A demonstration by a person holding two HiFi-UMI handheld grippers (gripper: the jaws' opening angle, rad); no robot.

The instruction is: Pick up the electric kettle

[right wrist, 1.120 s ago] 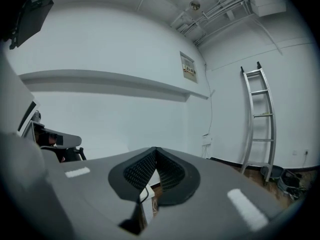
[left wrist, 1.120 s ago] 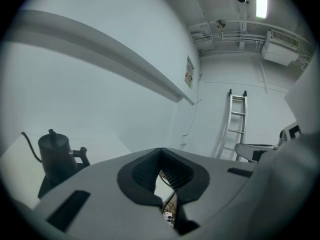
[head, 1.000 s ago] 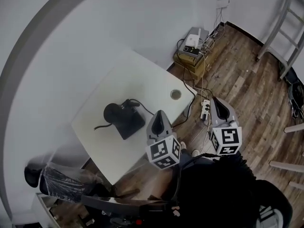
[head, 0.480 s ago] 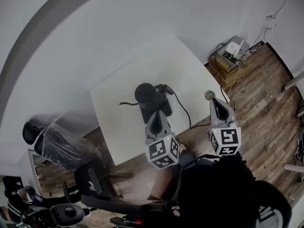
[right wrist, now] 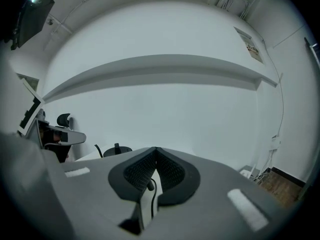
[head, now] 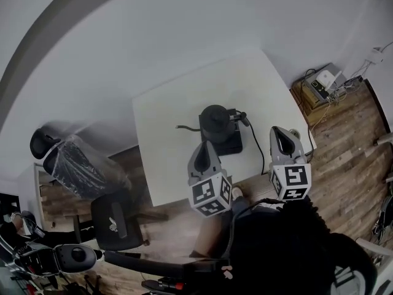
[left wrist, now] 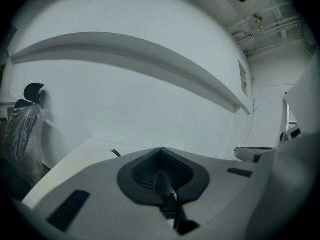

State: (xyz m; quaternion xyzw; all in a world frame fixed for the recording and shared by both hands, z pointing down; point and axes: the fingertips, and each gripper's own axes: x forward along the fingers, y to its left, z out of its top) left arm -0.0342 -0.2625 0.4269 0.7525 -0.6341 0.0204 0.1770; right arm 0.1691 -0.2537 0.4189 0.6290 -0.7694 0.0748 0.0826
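Note:
The black electric kettle point(head: 216, 121) stands on its black base point(head: 228, 144) on the white table point(head: 166, 134), its thin spout pointing left. A cord runs from the base to the table's near right edge. My left gripper point(head: 206, 146) is shut and empty, just in front of the base. My right gripper point(head: 277, 130) is shut and empty over the table's right corner. In the left gripper view only the kettle spout tip point(left wrist: 115, 153) shows above the shut gripper point(left wrist: 160, 150). The right gripper view has the kettle lid point(right wrist: 117, 149) left of the shut gripper point(right wrist: 155, 149).
A plastic-wrapped chair point(head: 80, 171) stands left of the table, with a black office chair point(head: 113, 223) at the near left. A box with devices and cables point(head: 322, 85) sits on the wood floor at the right. A white wall lies beyond the table.
The view has swung round: table and kettle slid from left of the grippers to straight ahead of them. Both grippers kept their jaws shut.

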